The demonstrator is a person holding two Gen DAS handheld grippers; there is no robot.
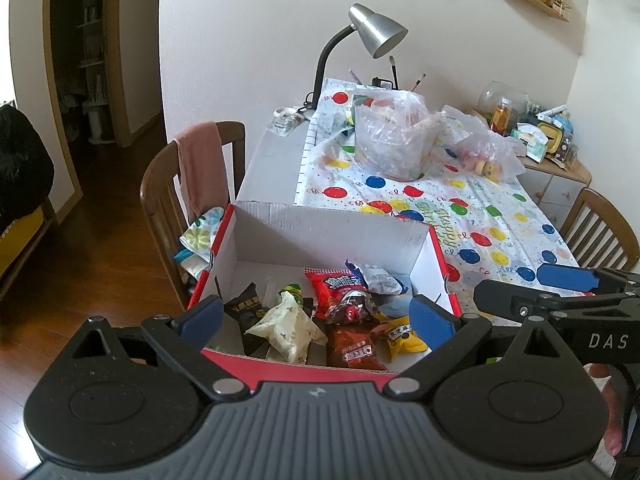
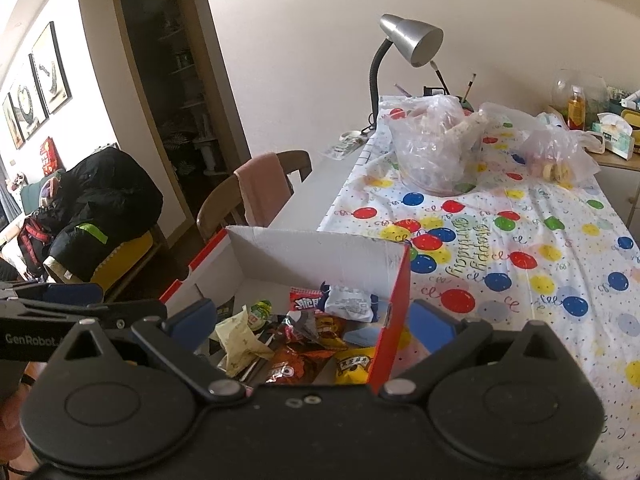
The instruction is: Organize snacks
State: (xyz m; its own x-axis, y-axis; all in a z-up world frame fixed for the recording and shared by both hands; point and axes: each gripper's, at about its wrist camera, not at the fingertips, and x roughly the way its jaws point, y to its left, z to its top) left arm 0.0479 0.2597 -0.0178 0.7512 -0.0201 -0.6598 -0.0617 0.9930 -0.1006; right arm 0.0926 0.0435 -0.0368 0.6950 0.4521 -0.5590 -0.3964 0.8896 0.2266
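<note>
Left wrist view: left gripper [image 1: 316, 316] spread, empty, above box [image 1: 332, 228] of snacks [image 1: 344, 320]; right gripper [image 2: 310, 322] likewise spread, straddling box wall.

Home dining room. Wooden chair [image 1: 188, 184], desk lamp [image 1: 372, 36], balloon-print tablecloth [image 1: 500, 216], framed pictures [image 2: 36, 80]. Coats heaped on a seat [image 2: 100, 208].

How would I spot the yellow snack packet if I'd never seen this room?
Find the red-and-white cardboard box at the near end of the balloon-print tablecloth. In its near right corner lies the yellow packet, beside the dark red Oreo pack; it is the only bright yellow wrapper there.
</note>
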